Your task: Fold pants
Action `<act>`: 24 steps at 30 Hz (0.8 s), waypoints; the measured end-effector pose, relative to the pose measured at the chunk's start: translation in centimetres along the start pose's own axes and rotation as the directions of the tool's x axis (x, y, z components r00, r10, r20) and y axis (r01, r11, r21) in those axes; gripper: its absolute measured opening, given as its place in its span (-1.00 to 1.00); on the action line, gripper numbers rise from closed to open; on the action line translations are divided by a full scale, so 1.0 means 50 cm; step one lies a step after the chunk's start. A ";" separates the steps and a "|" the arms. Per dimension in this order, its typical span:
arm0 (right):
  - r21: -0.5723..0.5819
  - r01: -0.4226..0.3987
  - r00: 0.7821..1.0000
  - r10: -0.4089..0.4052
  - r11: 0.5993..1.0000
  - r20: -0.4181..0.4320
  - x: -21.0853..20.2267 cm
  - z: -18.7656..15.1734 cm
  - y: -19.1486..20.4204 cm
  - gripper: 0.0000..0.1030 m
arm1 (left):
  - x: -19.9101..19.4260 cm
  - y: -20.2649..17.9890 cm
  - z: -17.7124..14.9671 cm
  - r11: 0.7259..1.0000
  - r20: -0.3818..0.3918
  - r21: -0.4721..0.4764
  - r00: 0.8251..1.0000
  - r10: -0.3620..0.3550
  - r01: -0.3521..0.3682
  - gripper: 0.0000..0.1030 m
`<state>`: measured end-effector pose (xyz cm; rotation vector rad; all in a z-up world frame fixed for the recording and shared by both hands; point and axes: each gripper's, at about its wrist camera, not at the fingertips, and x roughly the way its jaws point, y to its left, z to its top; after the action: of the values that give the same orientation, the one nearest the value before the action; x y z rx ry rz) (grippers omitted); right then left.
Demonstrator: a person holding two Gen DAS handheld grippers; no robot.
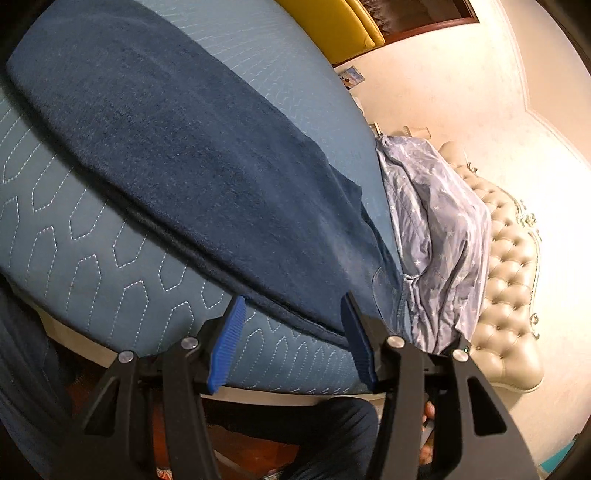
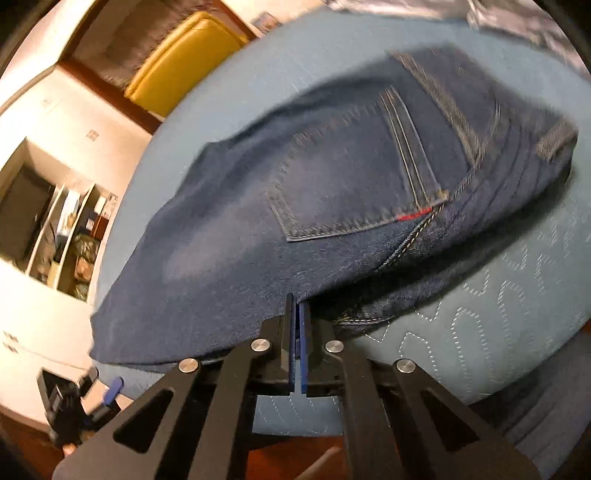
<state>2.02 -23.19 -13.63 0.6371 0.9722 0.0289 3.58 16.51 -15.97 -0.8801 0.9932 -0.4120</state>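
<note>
pants (image 2: 332, 192): were laid folded lengthwise on the blue quilted cover (image 1: 92, 266)
left gripper (image 1: 291, 343): was held apart, nothing pinched, jeans' edge between pads
right gripper (image 2: 297, 314): was clamped closed at the denim's near edge; actual catch couldn't be told

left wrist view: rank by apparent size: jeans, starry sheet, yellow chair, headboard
1. jeans, biggest by far
2. starry sheet
3. headboard, close to the sheet, unsure
4. yellow chair, smallest, cropped at the frame edge and farther off

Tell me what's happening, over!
Left gripper open at the jeans' edge. Right gripper shut on the jeans. Jeans flat on the blue quilt. Nothing in the way.
</note>
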 end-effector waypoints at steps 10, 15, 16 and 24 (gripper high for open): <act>-0.005 -0.005 0.999 0.004 1.000 -0.036 -0.019 -0.021 -0.038 -0.98 | 0.038 0.049 0.032 0.990 -0.028 -0.143 1.000 0.011 -0.015 -0.49; -0.018 0.010 0.999 -0.011 1.000 -0.049 -0.006 -0.027 -0.043 -0.99 | 0.054 0.069 0.041 0.980 -0.040 -0.197 0.999 0.021 -0.029 -0.53; -0.024 0.013 0.999 -0.014 1.000 -0.047 -0.008 -0.027 -0.041 -0.99 | 0.058 0.079 0.044 0.974 -0.046 -0.223 0.999 0.022 -0.032 -0.54; -0.101 0.069 0.997 -0.073 0.993 -0.036 -0.001 -0.036 -0.026 -0.99 | 0.055 0.108 0.060 0.960 -0.021 -0.280 1.000 -0.002 -0.004 -0.81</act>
<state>0.24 -23.38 -14.96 0.5119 1.0244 0.0267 7.14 19.25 -21.02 -1.1318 1.0885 -0.2836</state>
